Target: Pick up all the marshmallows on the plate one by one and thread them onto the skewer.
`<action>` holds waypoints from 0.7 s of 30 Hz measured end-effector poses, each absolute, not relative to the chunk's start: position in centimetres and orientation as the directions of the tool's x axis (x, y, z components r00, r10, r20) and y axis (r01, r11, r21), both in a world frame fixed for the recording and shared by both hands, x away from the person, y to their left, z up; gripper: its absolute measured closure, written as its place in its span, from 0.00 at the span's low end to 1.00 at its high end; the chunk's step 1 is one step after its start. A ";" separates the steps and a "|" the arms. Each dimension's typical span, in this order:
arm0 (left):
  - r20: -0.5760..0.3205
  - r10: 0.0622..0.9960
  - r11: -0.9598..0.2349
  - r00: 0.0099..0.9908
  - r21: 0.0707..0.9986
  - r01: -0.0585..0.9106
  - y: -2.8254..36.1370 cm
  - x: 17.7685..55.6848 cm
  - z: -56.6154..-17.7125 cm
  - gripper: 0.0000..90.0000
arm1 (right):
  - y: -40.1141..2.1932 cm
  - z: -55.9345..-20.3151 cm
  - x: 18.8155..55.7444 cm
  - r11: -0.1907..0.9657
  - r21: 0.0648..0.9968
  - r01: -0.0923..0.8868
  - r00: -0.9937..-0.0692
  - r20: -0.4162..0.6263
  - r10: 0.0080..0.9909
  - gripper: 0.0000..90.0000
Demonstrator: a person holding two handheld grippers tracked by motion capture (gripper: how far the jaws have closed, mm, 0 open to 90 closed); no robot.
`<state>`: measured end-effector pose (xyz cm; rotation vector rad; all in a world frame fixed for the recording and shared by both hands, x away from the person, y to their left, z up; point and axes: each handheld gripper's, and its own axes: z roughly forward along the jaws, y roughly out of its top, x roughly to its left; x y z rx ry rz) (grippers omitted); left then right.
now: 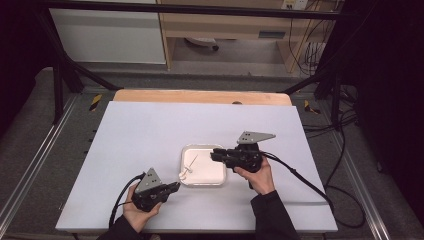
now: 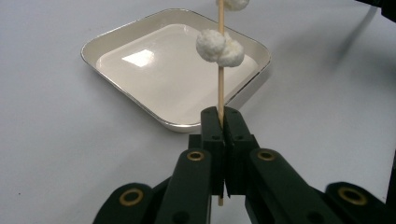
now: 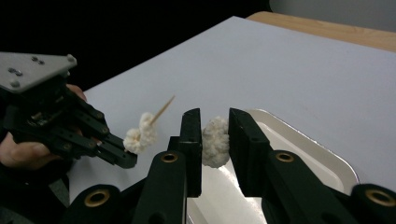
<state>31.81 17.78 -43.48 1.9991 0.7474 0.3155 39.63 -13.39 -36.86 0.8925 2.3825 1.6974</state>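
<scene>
White paper covers the table (image 1: 150, 130), and a wooden edge peeks out at the far side. Behind it, the room is dark with cables on the floor.

Near the middle sits a small white square tray (image 1: 215, 179) with a shiny rim. It looks bare inside.

The left gripper (image 2: 223, 122) has its jaws squeezed tight on a thin wooden skewer (image 2: 221, 88). It grips the stick near its bottom end. Soft white puffs (image 2: 219, 46) sit on the stick, higher up. They look like little marshmallows or cotton balls, but it is hard to say which. The stick leans out over the tray's near corner.

The right gripper (image 3: 215, 135) has one more white puff (image 3: 215, 142) between its jaws. The jaws stand partly apart and press on the puff from both sides. It is held above the tray, just beside the skewer's pointy tip.

The puff is probably very light and squishy. A hard squeeze would squash it, so a gentle hold on its sides is best. The skewer is stiff but thin, and it could snap or slip if pushed sideways. Holding it low, as now, leaves the tip free.

The top of the stick is cut off in the left gripper view. From the high view the puffs are too tiny to count.
</scene>
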 end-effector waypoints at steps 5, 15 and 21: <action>-0.076 0.616 -0.367 0.784 0.853 0.371 17.7 31.7 -43.4 0.99 | -13.5 -36.0 39.7 0.167 0.896 0.412 -0.831 0.294 0.471 0.84; -0.065 0.599 -0.372 0.798 0.860 0.349 17.6 31.5 -43.4 0.99 | -12.6 -35.6 40.2 0.117 0.891 0.439 -0.835 0.357 0.420 0.84; -0.064 0.598 -0.372 0.799 0.861 0.347 17.5 31.5 -43.3 0.99 | -12.1 -36.0 40.6 0.099 0.880 0.465 -0.829 0.393 0.398 0.84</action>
